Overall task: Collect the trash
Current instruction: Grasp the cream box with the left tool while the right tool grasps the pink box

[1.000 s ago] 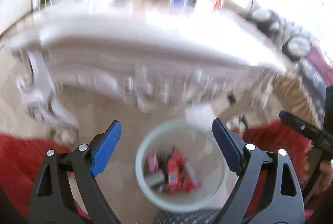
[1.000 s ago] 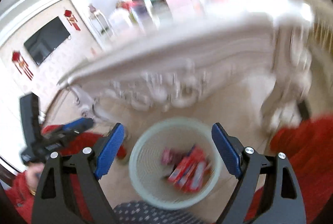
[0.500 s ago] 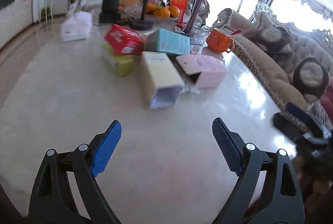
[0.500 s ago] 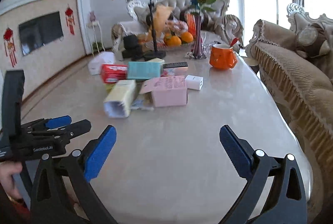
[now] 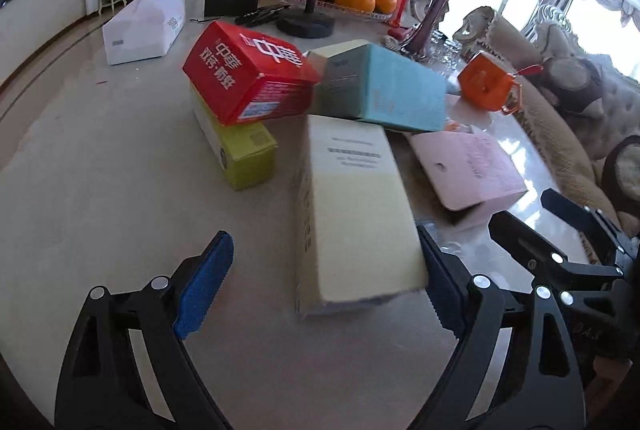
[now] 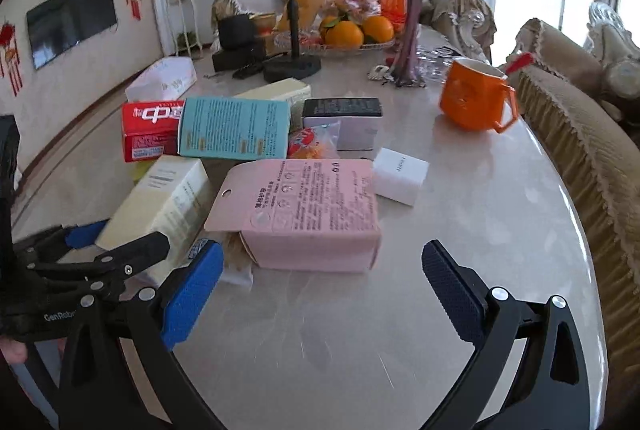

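Two claws hang wide open over the box clutter, neither holding anything.

From my left gripper (image 5: 326, 292) I see the cream box (image 5: 352, 214) lying lengthwise between its pads, its near end by the right pad, untouched as far as I can tell. My right gripper (image 6: 322, 296) has just spread wider; the pink box (image 6: 310, 208) lies just beyond its gap on the table (image 6: 460, 230).

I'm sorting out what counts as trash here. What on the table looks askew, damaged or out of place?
The red box lies tilted on the yellow-green box, the teal box leans across the pile, and the pink box gapes open at its near end. The orange mug stands upright.
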